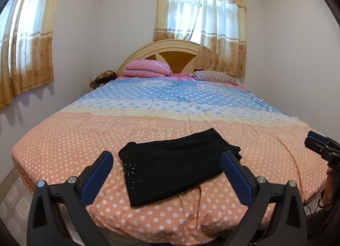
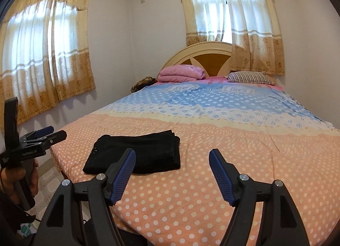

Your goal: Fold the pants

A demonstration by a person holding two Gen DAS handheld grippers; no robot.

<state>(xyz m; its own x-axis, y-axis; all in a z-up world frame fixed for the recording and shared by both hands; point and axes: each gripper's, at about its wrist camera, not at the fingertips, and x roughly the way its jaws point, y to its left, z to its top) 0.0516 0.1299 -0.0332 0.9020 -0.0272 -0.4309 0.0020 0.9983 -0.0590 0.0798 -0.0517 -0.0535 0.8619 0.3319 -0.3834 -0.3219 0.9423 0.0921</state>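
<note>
The black pants point(image 1: 174, 165) lie folded into a compact rectangle near the foot edge of the bed, with small sparkly studs on one corner. They also show in the right wrist view point(image 2: 138, 152). My left gripper point(image 1: 167, 158) is open and empty, held just in front of and above the pants. My right gripper point(image 2: 172, 156) is open and empty, to the right of the pants above the bedspread. The right gripper shows at the right edge of the left wrist view point(image 1: 318, 143). The left gripper shows at the left of the right wrist view point(image 2: 48, 133).
The bed point(image 1: 63, 139) has a peach and blue dotted spread. A folded pink blanket point(image 1: 146, 68) and a striped pillow point(image 1: 214, 75) lie by the headboard point(image 1: 170, 52). Curtained windows point(image 1: 199, 12) are behind and to the left. Tiled floor point(image 1: 12, 199) lies left of the bed.
</note>
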